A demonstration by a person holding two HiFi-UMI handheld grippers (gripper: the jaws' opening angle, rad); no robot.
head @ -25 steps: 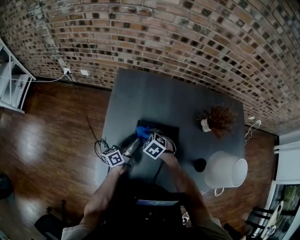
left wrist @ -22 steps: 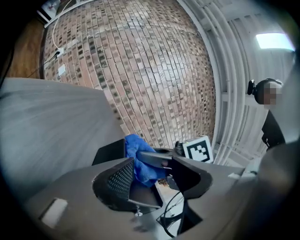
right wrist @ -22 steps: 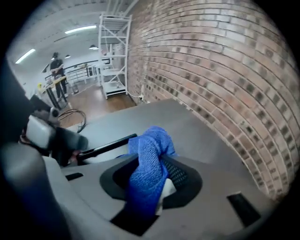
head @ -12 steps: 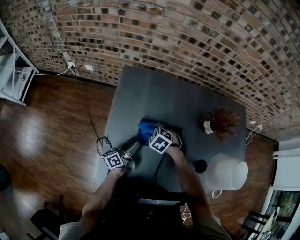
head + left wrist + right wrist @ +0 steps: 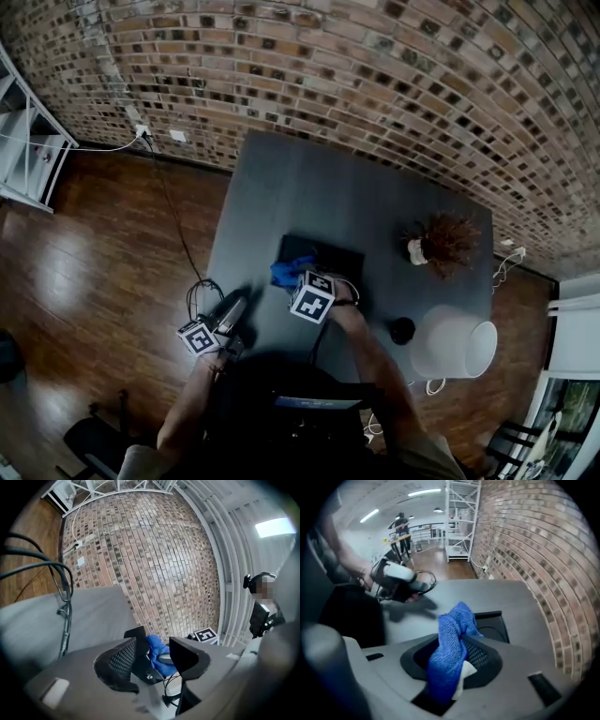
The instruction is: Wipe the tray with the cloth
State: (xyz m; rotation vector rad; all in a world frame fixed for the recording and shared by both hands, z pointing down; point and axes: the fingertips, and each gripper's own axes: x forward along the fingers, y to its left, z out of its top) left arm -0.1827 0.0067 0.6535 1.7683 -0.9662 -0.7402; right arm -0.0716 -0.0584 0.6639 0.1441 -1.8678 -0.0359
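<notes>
The fingers (image 5: pixel 482 654) of the right gripper (image 5: pixel 461 641) are pinched tight on the blue cloth (image 5: pixel 449 651). The cloth bunches up between them, its loose end hanging over the near left corner of the black tray (image 5: pixel 493 626). The tray lies flat about the middle of the grey bench (image 5: pixel 319 192), and this gripper points steeply down at it. The fingers (image 5: pixel 119 660) of the left gripper (image 5: pixel 152 644) stand spread and have just been closing a little, with nothing between them. That gripper is held level at the bench's near left corner, well apart from the tray and beside a loop of cable (image 5: pixel 195 295). A dried plant (image 5: pixel 441 240) and a white lampshade (image 5: pixel 454 341) stand toward the bench's right side.
</notes>
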